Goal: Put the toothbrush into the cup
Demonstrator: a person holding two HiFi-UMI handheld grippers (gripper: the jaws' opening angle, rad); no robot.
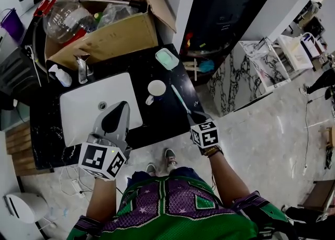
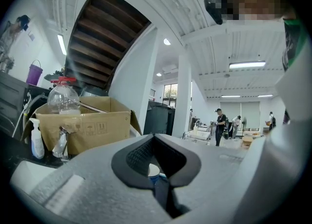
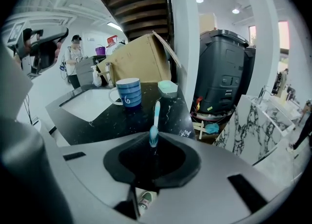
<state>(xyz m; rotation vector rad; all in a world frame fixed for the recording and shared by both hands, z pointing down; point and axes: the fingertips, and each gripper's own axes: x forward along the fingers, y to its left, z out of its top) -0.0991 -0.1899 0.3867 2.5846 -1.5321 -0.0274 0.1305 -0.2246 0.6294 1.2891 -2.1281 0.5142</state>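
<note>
A white-and-blue striped cup (image 1: 156,89) stands on the black counter (image 1: 157,124), just right of the white sink (image 1: 84,108). My right gripper (image 1: 194,114) is shut on the handle end of a light blue toothbrush (image 1: 180,99), near the counter's front right corner. In the right gripper view the toothbrush (image 3: 155,119) points away from the jaws toward the cup (image 3: 128,92), which is a short way ahead and slightly left. My left gripper (image 1: 123,105) hovers over the sink's front part, jaws together and holding nothing. Through its jaws a bit of the cup (image 2: 153,171) shows.
A cardboard box (image 1: 104,30) with plastic bottles stands behind the sink. A faucet (image 1: 82,69) and a spray bottle (image 1: 62,76) are at the sink's back. A green soap dish (image 1: 167,58) lies behind the cup. A black bin (image 3: 224,79) and a marble panel (image 3: 253,130) stand right of the counter.
</note>
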